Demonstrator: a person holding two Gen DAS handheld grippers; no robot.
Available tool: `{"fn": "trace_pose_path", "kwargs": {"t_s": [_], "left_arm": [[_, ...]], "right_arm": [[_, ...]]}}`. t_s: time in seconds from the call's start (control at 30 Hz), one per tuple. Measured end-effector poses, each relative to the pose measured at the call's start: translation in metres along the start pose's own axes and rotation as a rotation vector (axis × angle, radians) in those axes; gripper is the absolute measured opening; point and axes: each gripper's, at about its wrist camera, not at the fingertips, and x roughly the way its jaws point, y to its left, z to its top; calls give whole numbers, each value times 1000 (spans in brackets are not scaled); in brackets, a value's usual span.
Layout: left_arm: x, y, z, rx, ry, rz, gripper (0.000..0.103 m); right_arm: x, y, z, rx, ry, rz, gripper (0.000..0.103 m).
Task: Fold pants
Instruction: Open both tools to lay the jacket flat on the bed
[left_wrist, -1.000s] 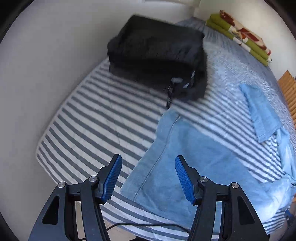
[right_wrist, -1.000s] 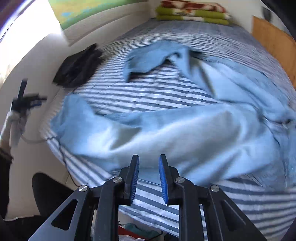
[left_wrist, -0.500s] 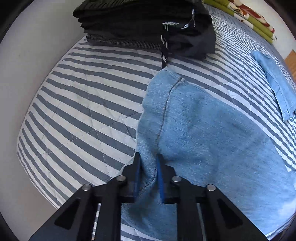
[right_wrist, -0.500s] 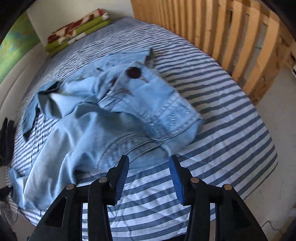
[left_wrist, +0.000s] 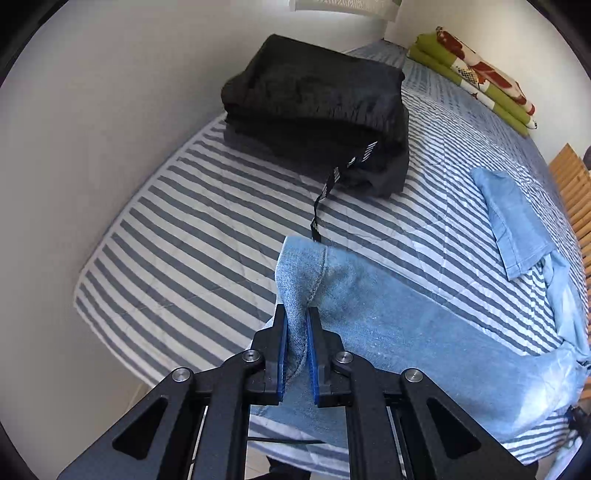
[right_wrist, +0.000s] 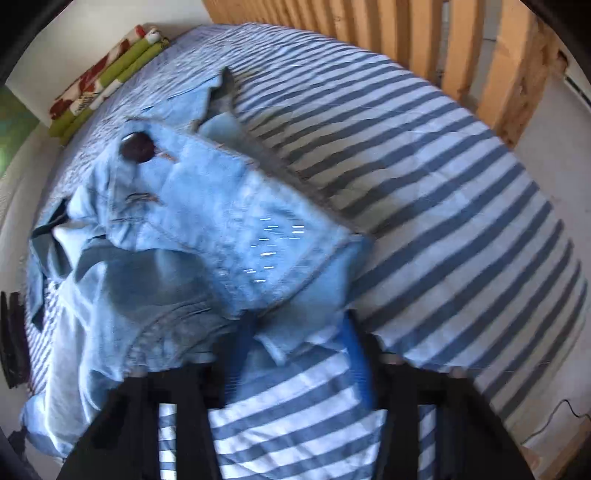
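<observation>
Light blue denim pants (left_wrist: 406, 332) lie spread over the striped bed (left_wrist: 184, 240). My left gripper (left_wrist: 296, 325) is shut on the hem corner of the near leg, and the cloth bunches up between its blue pads. The other leg (left_wrist: 517, 225) lies flat at the far right. In the blurred right wrist view the crumpled waist of the pants (right_wrist: 221, 229), with its dark button (right_wrist: 136, 147), lies just ahead. My right gripper (right_wrist: 295, 365) straddles the waistband edge; its jaws are closing but still stand apart with denim between them.
A stack of folded black clothes (left_wrist: 317, 110) with a dangling cord (left_wrist: 328, 192) sits by the white wall (left_wrist: 92, 147). A folded green and red blanket (left_wrist: 476, 74) lies at the far end. Wooden slats (right_wrist: 480, 55) border the bed's other side.
My left gripper went from wide open to shut on the leg hem and pulled it up. My right gripper swung round to the waist end and dropped onto the waistband.
</observation>
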Motion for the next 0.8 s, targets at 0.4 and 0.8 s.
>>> {"fn": "trace_pose_path", "kwargs": {"t_s": [0.4, 0.8], "left_arm": [[12, 43, -13, 7, 111, -11, 44], [99, 13, 40, -37, 130, -23, 62]], "right_arm": [[-95, 19, -14, -129, -148, -244, 10], [-62, 245, -25, -677, -40, 146, 38]]}}
